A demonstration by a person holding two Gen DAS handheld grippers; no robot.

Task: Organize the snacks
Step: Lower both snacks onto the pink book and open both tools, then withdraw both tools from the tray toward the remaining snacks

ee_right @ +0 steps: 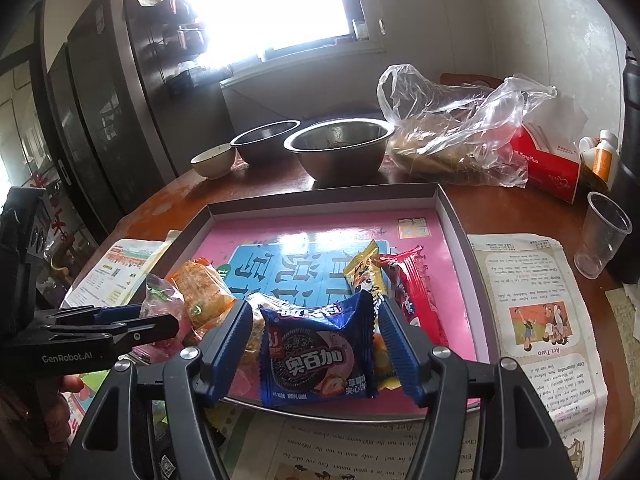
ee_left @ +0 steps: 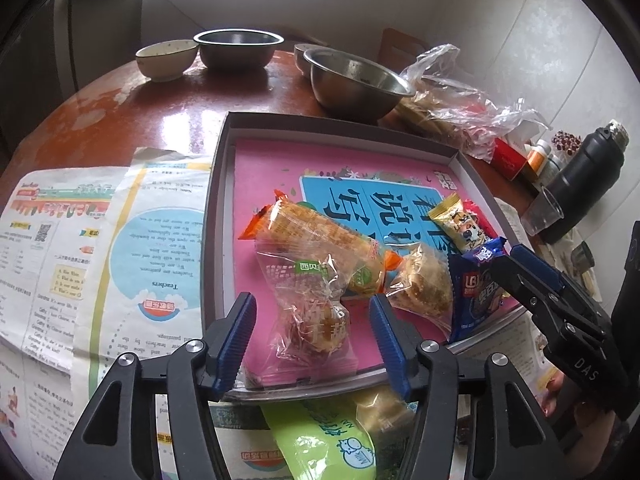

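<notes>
Sorting snacks into the shallow box [ee_left: 224,168] on the counter [ee_left: 132,92]; step in hand judged as placement.

Left wrist view: left gripper [ee_left: 312,336] poised over the near edge of the box, jaws parted with clear gaps either side of a clear-wrapped pastry [ee_left: 316,312] lying flat on the pink floor. Pads not pressing; pastry judged as set down. Orange-ended biscuit pack [ee_left: 320,240] just behind, touching it. Green packet [ee_left: 320,440] outside the box, on the newspaper [ee_left: 152,240] below the jaws, not yet sorted. Right gripper [ee_left: 516,264] visible at right beside the blue packet.

Right wrist view: right gripper [ee_right: 316,344] straddling a blue sandwich-cookie packet [ee_right: 320,352] at the near rim of the box. Jaws half parted; packet edges close to the pads, firm contact impossible to confirm. Yellow packet [ee_right: 364,268] and red packet [ee_right: 412,292] beyond, side by side.

Next move judged: lift the left gripper clear without snagging the wrapper, then fetch the green packet; settle the blue packet inside the rim, not overhanging.
</notes>
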